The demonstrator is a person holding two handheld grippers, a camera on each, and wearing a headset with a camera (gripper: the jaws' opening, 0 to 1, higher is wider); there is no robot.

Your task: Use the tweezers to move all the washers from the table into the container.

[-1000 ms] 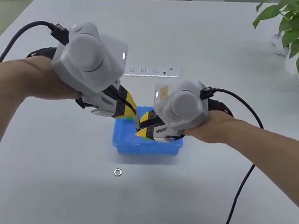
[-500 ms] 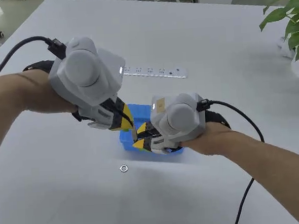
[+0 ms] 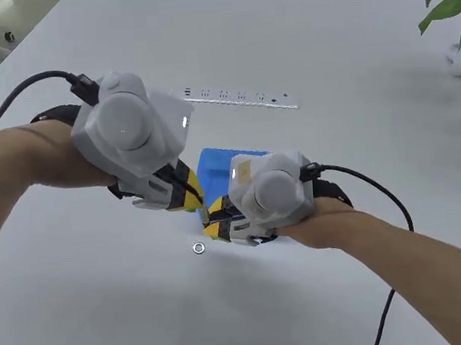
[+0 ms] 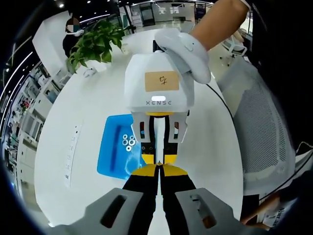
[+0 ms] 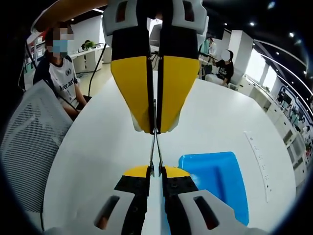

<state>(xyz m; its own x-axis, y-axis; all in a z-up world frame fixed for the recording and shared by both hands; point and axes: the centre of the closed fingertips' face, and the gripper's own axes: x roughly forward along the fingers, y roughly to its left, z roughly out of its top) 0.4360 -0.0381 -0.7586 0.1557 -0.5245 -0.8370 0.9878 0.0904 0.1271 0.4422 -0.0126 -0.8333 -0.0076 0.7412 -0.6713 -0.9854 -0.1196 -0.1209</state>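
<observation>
The white bench (image 3: 349, 71) is broad and plain. A power strip (image 3: 238, 98) lies flat beyond the blue container (image 3: 218, 164), and a leafy plant (image 3: 447, 7) stands at the far corner. Around it is an office with a mesh chair (image 5: 29, 142). One small silver washer (image 3: 198, 249) lies on the bench just before the container, and several washers (image 4: 129, 142) cluster inside it. Thin metal tweezers (image 5: 155, 142) bridge the tools: the left tool (image 4: 158, 169) and the right tool (image 5: 155, 171) each clamp one end, tip to tip.

I read this as an open office: a long white bench (image 3: 340, 48) with a power strip (image 3: 238, 98), a mesh chair (image 5: 29, 147), a potted plant (image 4: 95, 44), a seated person (image 5: 61, 73) and desks (image 5: 93, 55) behind
</observation>
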